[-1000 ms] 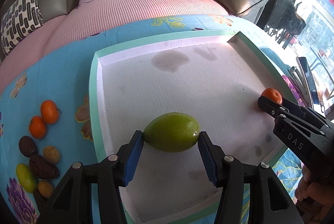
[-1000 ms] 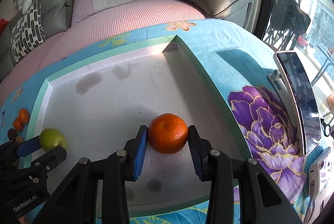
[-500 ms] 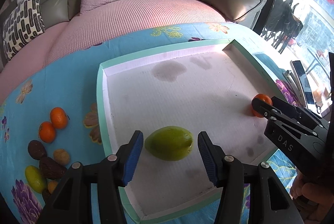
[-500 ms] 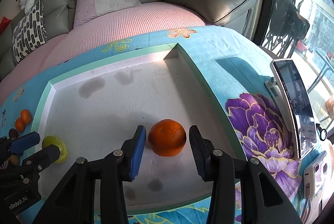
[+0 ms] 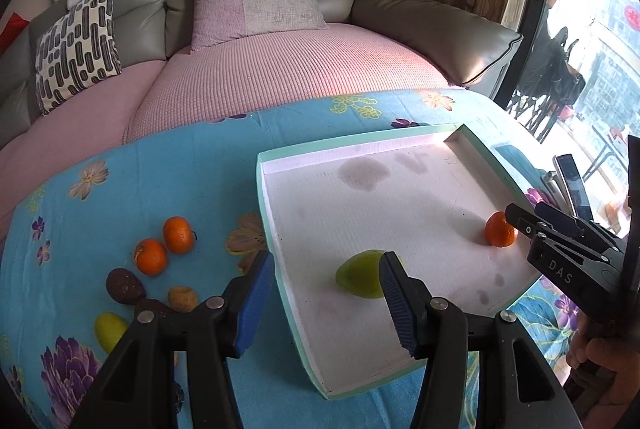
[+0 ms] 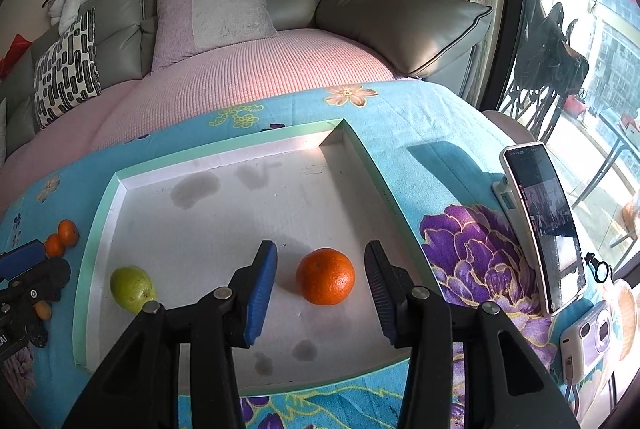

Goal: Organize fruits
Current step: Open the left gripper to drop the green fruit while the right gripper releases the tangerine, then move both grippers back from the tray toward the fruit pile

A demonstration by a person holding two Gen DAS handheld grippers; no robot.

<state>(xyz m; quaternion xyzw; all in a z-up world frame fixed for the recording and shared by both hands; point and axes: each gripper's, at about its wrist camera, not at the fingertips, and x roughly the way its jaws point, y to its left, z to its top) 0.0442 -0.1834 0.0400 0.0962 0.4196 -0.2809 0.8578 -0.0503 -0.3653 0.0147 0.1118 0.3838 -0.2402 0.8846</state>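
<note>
The worktop [image 5: 168, 165], draped in a soft turquoise cloth printed with flowers, carried a shallow square tray [image 5: 276, 257] with a pale green rim and a matt white, slightly stained floor. Inside the tray lay two fruits already sorted: a smooth, egg-shaped green fruit [image 5: 360, 279] near its left wall and a round, dimpled orange [image 6: 326, 281] towards the right wall. The left tool [image 5: 326, 299] stood open and empty, one blue ribbed pad over the cloth and the other over the tray; the right tool [image 6: 320, 287] was likewise open, straddling the orange without touching it. The step in hand looked like letting go and fetching more, so each tool would do best to lift straight up and clear, lest a pad nudge a round fruit and set it rolling. On the cloth left of the tray waited the loose heap: two small oranges [image 5: 164, 247], a dark wrinkled fruit [image 5: 124, 285], a tan one [image 5: 183, 299] and a yellow-green one [image 5: 109, 327].
</note>
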